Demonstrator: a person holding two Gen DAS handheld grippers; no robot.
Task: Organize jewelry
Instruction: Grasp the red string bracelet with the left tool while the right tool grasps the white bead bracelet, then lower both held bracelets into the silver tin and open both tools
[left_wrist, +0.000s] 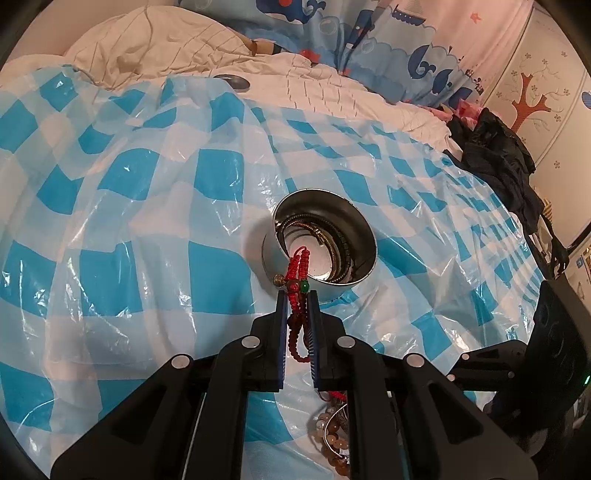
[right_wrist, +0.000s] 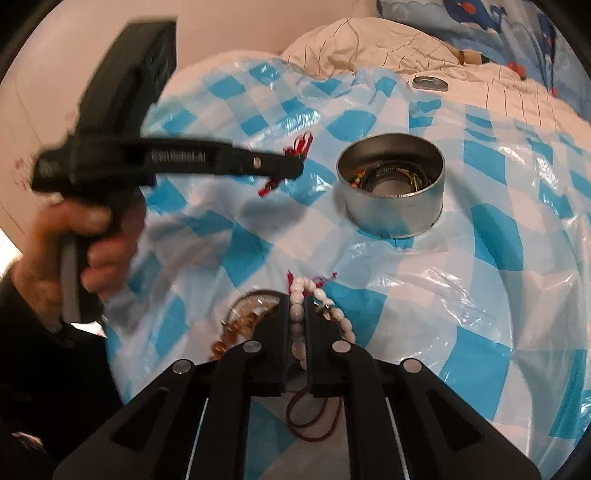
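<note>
- My left tool (left_wrist: 297, 295) is clamped on the red braided bracelet (left_wrist: 295, 269), held in the air just short of the tin, not yet over the opening.
- My right tool (right_wrist: 295, 301) is closed on the white bead bracelet (right_wrist: 297, 291), which lies on the checked plastic sheet (right_wrist: 480, 314) over the bed.
- Beside the right tool, loose on the sheet: amber bead bracelet (right_wrist: 236, 325) to its left, brown cord loop (right_wrist: 314, 417) under it.
- Ahead of both tools: round metal tin (right_wrist: 391, 184), upright, holding several dark and gold bangles (left_wrist: 332, 236).
- I judge it partly done: some pieces in the tin, two gripped, at least two left.
</note>
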